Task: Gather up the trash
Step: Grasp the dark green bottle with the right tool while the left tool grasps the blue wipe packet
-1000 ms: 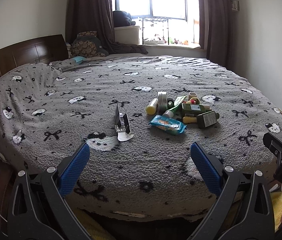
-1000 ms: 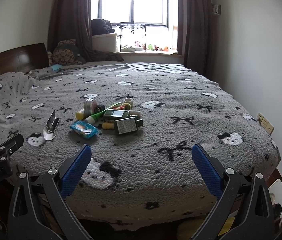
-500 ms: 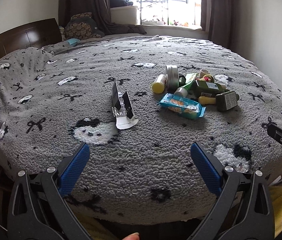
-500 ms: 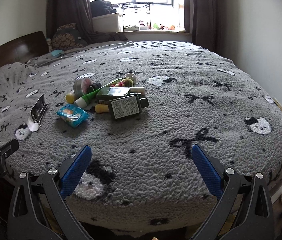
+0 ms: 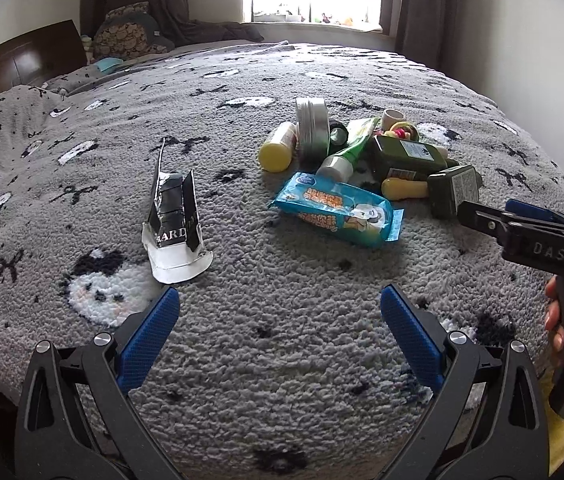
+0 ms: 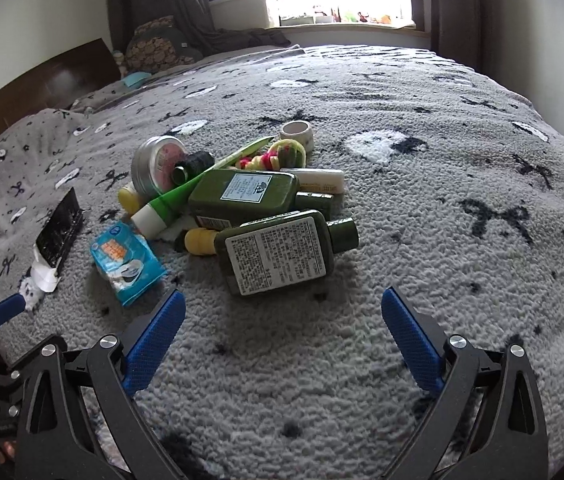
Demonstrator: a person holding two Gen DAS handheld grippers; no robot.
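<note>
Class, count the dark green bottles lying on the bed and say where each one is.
2. The dark green bottle with the white back label lies nearest the grippers; the second green bottle lies just behind, touching it. The pile may hide others.

— How are the two grippers held?
— The left gripper (image 5: 279,312) and the right gripper (image 6: 284,314) are both held with jaws spread wide, nothing clasped. A hand (image 5: 562,320) is seen wrapped round the right handle.

The yellow bottle (image 6: 201,241) lies mostly hidden under the green bottle (image 6: 277,254). The right gripper (image 5: 522,222) is cut off at the frame edge. Print on the blue packet (image 5: 340,209) is too small to read.
</note>
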